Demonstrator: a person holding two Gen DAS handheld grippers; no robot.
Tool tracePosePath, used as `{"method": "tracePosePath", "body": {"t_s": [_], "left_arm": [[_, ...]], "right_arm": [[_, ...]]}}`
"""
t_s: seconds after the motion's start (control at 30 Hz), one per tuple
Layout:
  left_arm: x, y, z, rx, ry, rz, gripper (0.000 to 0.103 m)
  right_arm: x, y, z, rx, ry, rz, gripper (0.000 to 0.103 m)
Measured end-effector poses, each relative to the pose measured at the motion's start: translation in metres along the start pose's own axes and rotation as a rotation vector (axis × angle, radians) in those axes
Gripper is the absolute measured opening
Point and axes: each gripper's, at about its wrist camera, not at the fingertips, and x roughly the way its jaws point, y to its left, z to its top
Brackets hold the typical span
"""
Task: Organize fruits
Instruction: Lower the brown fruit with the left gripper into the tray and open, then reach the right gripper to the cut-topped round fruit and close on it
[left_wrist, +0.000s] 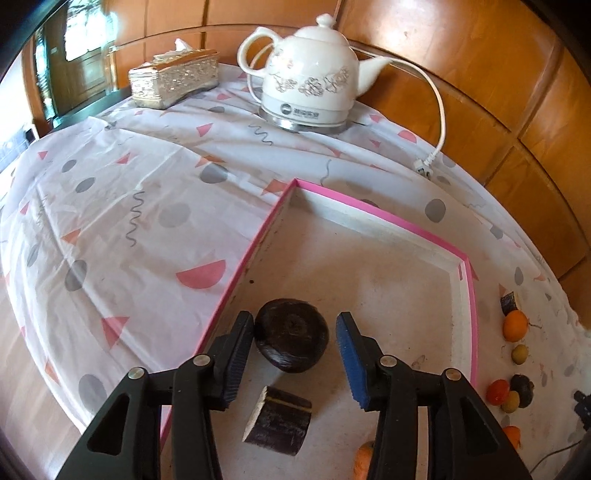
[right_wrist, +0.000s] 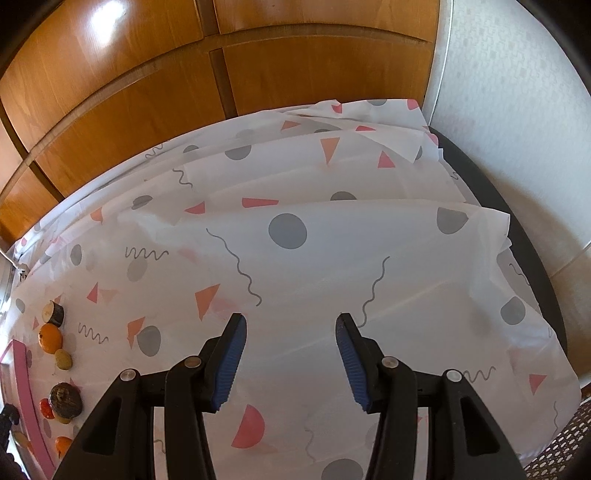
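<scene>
The left gripper (left_wrist: 295, 328) stands spread around a dark round fruit (left_wrist: 291, 334) lying in the pink-rimmed tray (left_wrist: 376, 211), a cut piece (left_wrist: 277, 421) nearer. The right gripper (right_wrist: 291, 332) hangs parted over the tablecloth (right_wrist: 314, 258), small fruits (right_wrist: 50, 338) far left.

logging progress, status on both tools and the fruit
Left tool open around dark round fruit in pink tray. Right tool open, empty, over tablecloth. Nothing in the way.

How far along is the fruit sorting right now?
Partly done. The pink-rimmed tray already holds a round dark fruit and a cut dark piece. The left claw is open around the round one; the right claw is open, empty. Orange fruit and others wait outside.
</scene>
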Motion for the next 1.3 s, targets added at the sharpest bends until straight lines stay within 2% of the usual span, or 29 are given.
{"method": "tracePosePath", "body": {"t_s": [0.23, 0.67, 1.03, 1.3], "left_arm": [[-0.030, 0.002, -0.008, -0.013, -0.062, 0.009, 0.057], [-0.078, 0.007, -0.036, 0.012, -0.142, -0.003, 0.063], [-0.089, 0.019, -0.052, 0.003, -0.140, -0.009, 0.066], [-0.090, 0.030, -0.058, -0.024, -0.135, -0.002, 0.069]], "right_arm": [[0.000, 0.001, 0.000, -0.002, 0.000, -0.001, 0.051], [0.001, 0.002, -0.001, -0.011, -0.004, -0.008, 0.051], [-0.002, 0.016, -0.003, -0.065, -0.033, 0.043, 0.051], [0.002, 0.019, -0.004, -0.078, -0.027, 0.029, 0.051]]}}
